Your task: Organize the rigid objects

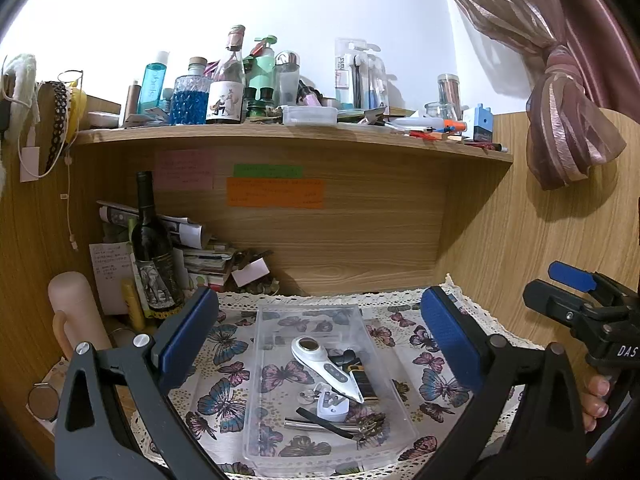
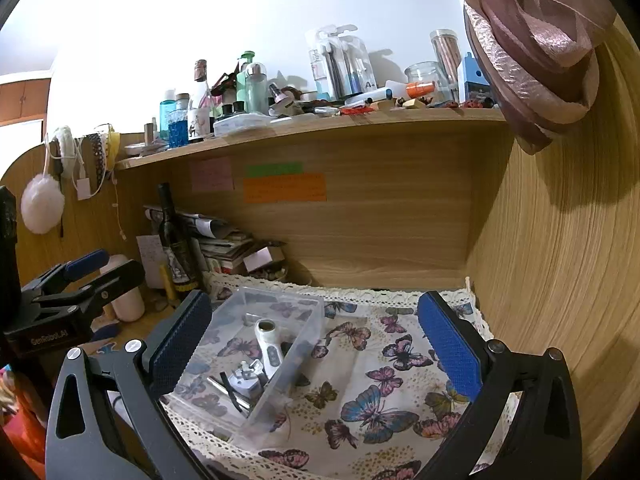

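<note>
Task judged near complete: the clear plastic bin (image 1: pixel 276 312), at 12 o'clock on the butterfly-print cloth (image 1: pixel 224 344), already holds a smooth white handheld device (image 1: pixel 320 360), a white plug (image 1: pixel 332 406) and metal pieces, while left gripper (image 1: pixel 320 332) and right gripper (image 2: pixel 316 332) both hang wide and empty.

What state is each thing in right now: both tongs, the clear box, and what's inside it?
Left tongs: open, empty, above the box.
Right tongs: open, empty, over the cloth beside the box.
Clear plastic box: lidless, upright on the butterfly cloth.
White handheld device: lying flat inside the box.
White plug adapter: lying inside the box.
Wine bottle: upright.
</note>
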`<state>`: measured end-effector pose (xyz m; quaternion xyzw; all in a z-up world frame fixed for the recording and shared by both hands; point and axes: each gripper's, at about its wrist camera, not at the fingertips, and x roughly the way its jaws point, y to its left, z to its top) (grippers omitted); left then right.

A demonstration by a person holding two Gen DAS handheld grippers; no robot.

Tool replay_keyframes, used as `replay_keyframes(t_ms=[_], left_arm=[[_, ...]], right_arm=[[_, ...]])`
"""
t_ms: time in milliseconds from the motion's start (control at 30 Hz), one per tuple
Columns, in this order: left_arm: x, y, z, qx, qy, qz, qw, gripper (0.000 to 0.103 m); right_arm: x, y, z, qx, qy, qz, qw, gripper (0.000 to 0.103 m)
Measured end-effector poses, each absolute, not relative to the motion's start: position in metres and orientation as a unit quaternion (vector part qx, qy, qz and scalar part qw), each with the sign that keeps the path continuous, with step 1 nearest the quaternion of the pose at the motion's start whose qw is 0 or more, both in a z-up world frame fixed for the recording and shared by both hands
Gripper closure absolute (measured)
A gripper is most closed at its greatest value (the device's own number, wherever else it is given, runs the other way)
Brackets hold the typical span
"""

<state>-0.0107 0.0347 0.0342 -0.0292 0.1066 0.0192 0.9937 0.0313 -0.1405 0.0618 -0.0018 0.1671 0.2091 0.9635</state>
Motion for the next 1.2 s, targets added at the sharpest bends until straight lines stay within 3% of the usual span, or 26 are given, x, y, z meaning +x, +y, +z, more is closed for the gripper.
replay_keyframes(t_ms=[1200], left_arm=[[-0.0102, 0.0267, 0.0355, -0.03, 0.106, 0.014, 0.994, 0.0]], right_arm=[[0.0296, -0.1409, 0.0627, 0.002, 0.169, 0.198, 0.966, 0.0]])
